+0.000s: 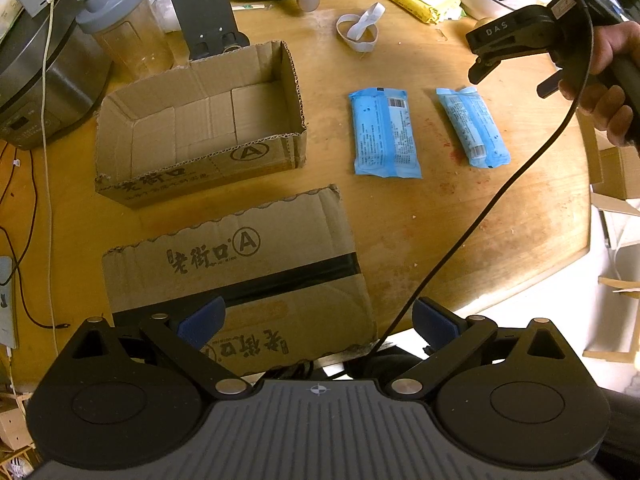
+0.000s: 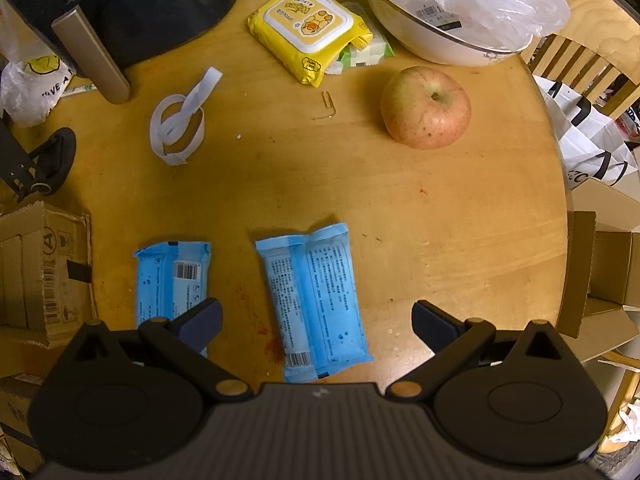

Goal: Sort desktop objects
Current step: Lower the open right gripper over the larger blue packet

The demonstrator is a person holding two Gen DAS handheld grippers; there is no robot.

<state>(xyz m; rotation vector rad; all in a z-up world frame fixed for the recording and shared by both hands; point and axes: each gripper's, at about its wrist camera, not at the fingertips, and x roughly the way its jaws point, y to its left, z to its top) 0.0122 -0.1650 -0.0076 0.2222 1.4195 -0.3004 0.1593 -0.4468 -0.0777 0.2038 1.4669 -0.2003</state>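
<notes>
Two blue tissue packs lie flat on the round wooden table: the left pack (image 1: 384,134) (image 2: 172,280) and the right pack (image 1: 472,126) (image 2: 314,300). An open, empty cardboard box (image 1: 200,120) stands left of them, and a second cardboard box (image 1: 240,276) lies nearer me, upside down. My left gripper (image 1: 318,320) is open and empty above this near box. My right gripper (image 2: 316,320) is open and empty, hovering over the right pack; it also shows in the left wrist view (image 1: 516,40), held by a hand above the packs.
An apple (image 2: 426,108), a yellow wipes pack (image 2: 310,28), a white bowl (image 2: 440,36) and a looped white strap (image 2: 180,120) lie at the back. A black appliance (image 2: 120,0), a shaker bottle (image 1: 120,20) and a cooker (image 1: 40,80) stand left. A chair (image 2: 580,60) is at the table's right edge.
</notes>
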